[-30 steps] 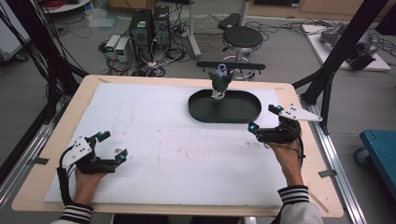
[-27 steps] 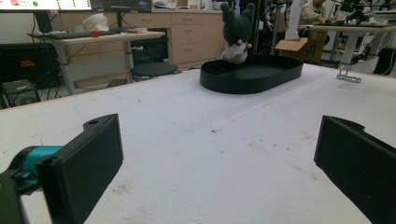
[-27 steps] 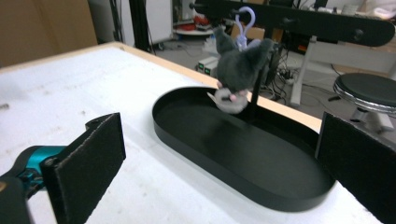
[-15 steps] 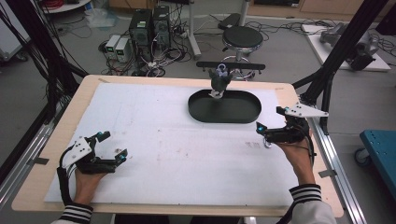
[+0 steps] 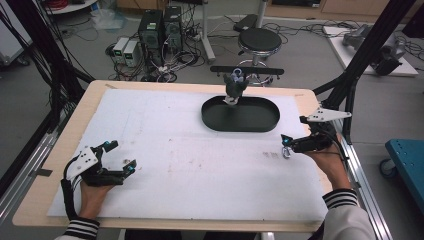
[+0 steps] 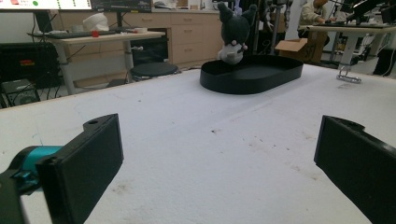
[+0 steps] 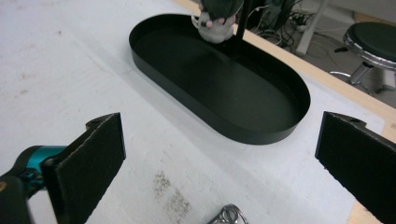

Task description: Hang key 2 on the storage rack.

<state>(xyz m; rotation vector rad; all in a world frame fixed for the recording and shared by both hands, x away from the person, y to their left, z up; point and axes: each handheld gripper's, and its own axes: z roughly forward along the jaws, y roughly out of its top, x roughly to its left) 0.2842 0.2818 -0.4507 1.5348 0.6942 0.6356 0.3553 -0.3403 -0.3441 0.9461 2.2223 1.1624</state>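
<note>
A black oval tray (image 5: 260, 124) (image 6: 275, 74) (image 7: 154, 60) lies on the white mat at the back right. At the tray's far rim a dark grey plush toy (image 5: 235, 86) (image 6: 232, 32) (image 7: 215, 18) stands against a thin black post. My right gripper (image 5: 294, 130) (image 7: 219, 163) is open to the right of the tray's near end, with nothing between its jaws. A small metal ring (image 5: 286, 154) (image 6: 348, 77) (image 7: 229, 215) lies on the mat just below its lower jaw. My left gripper (image 5: 121, 156) (image 6: 215, 172) rests open at the front left, far from the tray.
The white mat (image 5: 165, 150) covers most of the wooden table (image 5: 95, 95). Black frame posts (image 5: 370, 55) rise beside the right edge. A stool (image 5: 257, 40) and computer cases (image 5: 152, 27) stand on the floor behind the table.
My right gripper has drawn back to the right and nearer the person, away from the tray. The left gripper has stayed put.
</note>
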